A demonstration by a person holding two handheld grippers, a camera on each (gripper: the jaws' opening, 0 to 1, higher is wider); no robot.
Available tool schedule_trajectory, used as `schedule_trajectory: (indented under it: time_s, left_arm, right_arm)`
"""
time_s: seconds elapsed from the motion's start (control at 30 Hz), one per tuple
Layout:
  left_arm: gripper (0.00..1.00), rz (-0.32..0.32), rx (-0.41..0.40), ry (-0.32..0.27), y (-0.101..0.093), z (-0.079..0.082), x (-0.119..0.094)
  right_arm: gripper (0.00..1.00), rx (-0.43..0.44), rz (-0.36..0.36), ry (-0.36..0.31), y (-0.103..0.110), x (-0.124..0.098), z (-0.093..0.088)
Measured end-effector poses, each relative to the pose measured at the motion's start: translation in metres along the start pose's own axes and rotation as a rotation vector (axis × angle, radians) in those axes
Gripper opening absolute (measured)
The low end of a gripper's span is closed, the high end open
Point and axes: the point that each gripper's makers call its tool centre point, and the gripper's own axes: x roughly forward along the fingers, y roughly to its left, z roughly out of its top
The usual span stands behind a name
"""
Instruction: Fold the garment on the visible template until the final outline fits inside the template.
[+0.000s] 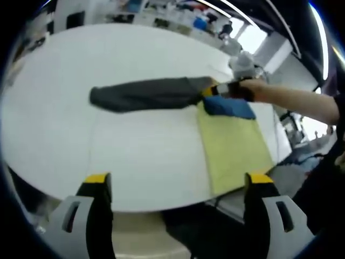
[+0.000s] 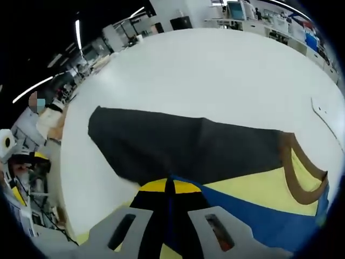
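The garment (image 1: 153,93) lies on a white round table (image 1: 135,156), stretched out as a long dark grey band with a brown-trimmed end and a blue part (image 1: 229,107) beside it. In the left gripper view, the grey band runs across the middle of the table, its free end to the left and its other end meeting the yellow template (image 1: 232,148), a rectangular sheet lying flat on the table's right side. The blue part rests on the template's far edge.

In the right gripper view, the garment (image 2: 183,148) spreads across the centre of the picture, the grey cloth lying partly over the template (image 2: 253,191), with the brown trim (image 2: 294,172) curving at the right and blue fabric (image 2: 259,221) running along the bottom towards the right gripper (image 2: 168,188). That claw's yellow-tipped jaws are clenched together on the garment's edge, a blue fold of cloth pinched between them right at the border of grey and blue. The white table (image 2: 215,75) reaches well beyond the cloth.

In the left gripper view, the right gripper (image 1: 229,89) comes in from the right, held by a person's hand (image 1: 259,89) and forearm, sitting at the end of the garment over the template's far edge.

The left gripper (image 1: 178,181) hangs well apart from the garment, near the table's near edge; its yellow-tipped jaws stand wide apart with nothing between them but bare table and the template's near corner. Desks and clutter of a room lie beyond the table.
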Motion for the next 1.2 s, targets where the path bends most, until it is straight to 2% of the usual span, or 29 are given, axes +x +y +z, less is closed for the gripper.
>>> schedule_trajectory:
  time_s: [0.53, 0.83, 0.9, 1.03, 1.2]
  left_arm:
    - [0.98, 0.005, 0.007, -0.001, 0.001, 0.002, -0.002]
    - [0.99, -0.010, 0.038, -0.012, -0.009, 0.013, -0.001]
    - [0.99, -0.014, 0.044, -0.013, -0.011, 0.014, 0.000]
    - [0.99, -0.025, 0.063, -0.021, -0.018, 0.020, -0.001]
    - [0.99, -0.033, 0.082, -0.020, -0.025, 0.022, -0.002]
  right_arm:
    - [0.06, -0.017, 0.013, -0.002, 0.004, -0.002, 0.002]
    - [0.10, -0.026, 0.013, -0.027, 0.002, -0.017, 0.007]
    - [0.11, -0.025, 0.010, -0.034, 0.002, -0.027, 0.009]
    - [0.14, -0.026, 0.008, -0.047, 0.001, -0.031, 0.009]
    - [0.17, -0.032, 0.008, -0.055, 0.002, -0.046, 0.006]
